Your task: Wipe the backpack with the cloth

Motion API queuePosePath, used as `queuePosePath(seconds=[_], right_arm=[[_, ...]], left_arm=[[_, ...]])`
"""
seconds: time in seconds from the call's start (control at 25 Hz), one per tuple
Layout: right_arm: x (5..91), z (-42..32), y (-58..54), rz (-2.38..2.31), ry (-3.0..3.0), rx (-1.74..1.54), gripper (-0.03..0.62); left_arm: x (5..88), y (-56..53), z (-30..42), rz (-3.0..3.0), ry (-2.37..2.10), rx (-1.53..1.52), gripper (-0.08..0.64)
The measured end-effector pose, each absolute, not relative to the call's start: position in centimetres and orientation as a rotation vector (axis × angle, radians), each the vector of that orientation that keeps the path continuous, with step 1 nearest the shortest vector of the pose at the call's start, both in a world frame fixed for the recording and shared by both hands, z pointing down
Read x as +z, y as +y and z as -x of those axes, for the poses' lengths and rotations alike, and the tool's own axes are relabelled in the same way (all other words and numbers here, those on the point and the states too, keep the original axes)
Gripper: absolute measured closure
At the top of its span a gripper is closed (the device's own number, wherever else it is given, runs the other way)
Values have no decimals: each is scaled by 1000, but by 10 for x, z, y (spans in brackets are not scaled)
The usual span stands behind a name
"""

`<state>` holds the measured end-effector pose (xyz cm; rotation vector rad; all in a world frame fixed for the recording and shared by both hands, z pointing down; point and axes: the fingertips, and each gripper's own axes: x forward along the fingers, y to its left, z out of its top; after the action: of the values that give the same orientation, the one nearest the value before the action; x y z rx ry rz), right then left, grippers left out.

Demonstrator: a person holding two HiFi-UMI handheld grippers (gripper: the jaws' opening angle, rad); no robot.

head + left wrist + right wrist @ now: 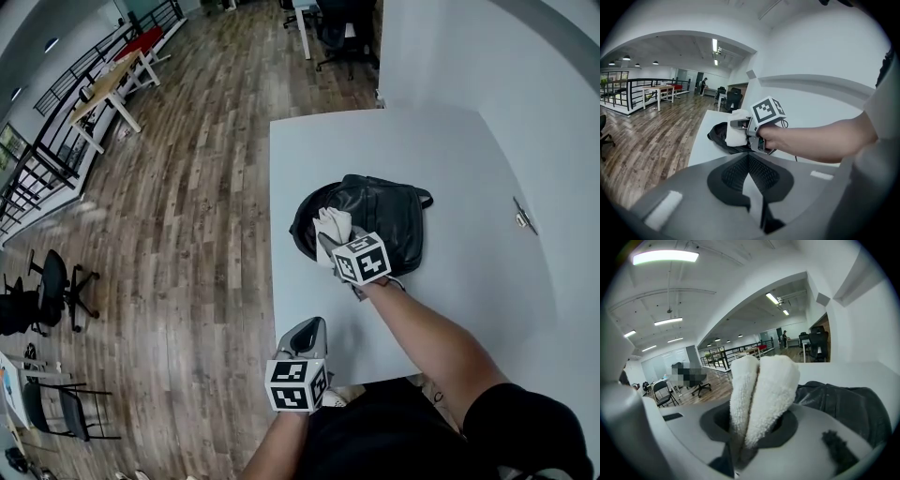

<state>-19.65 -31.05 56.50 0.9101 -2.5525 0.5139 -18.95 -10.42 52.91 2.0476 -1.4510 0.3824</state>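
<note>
A black backpack (380, 217) lies flat on the white table (459, 178). My right gripper (330, 240) is shut on a folded white cloth (331, 225) and holds it over the backpack's left end. In the right gripper view the cloth (761, 394) stands up between the jaws, with the backpack (843, 404) just behind it. The left gripper view shows the cloth (735, 132) against the backpack (719, 136). My left gripper (307, 335) hangs at the table's front left corner, jaws shut (752, 187) with nothing in them.
A wall (525, 75) borders the table's right side and carries a small metal fitting (521, 217). Wood floor (187, 187) lies to the left, with office chairs (52, 286) and a railing beyond. A cable (394, 281) trails from the right gripper.
</note>
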Motion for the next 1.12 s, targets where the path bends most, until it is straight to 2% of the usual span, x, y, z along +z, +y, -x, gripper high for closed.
queuePosePath(seconds=[1.12], right_arm=[[552, 52, -299, -1193, -2455, 497, 497]], left_arm=[[523, -105, 107, -2232, -1228, 442, 552]])
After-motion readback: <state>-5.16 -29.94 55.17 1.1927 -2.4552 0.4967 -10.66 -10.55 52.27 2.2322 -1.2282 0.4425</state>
